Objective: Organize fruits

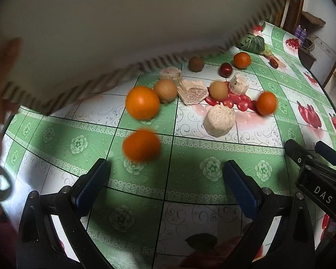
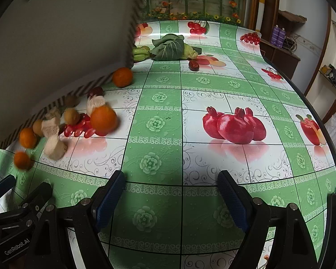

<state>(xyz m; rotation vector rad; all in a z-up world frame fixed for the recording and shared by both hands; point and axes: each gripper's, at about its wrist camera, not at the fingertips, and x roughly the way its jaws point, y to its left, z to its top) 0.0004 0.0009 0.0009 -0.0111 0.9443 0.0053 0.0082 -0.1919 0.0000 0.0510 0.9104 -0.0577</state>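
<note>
Several oranges lie scattered on the table, two of them blurred: one (image 1: 143,102) and one nearer my left gripper (image 1: 141,144). Others sit at the right (image 1: 266,103) and far back (image 1: 242,60). Yellow-brown round fruits (image 1: 165,90), a kiwi (image 1: 196,63), a red date (image 1: 225,69) and pale sponge-like chunks (image 1: 219,120) lie among them. My left gripper (image 1: 165,179) is open and empty just short of the near orange. My right gripper (image 2: 170,192) is open and empty over bare tablecloth, with the fruit pile (image 2: 103,117) to its left.
A large tilted white tray or box with a striped rim (image 1: 78,44) hangs over the back left of the table, with a hand (image 1: 2,103) at its edge. Leafy greens (image 2: 168,47) and a red date (image 2: 193,65) lie farther back. The table edge (image 2: 311,103) curves at the right.
</note>
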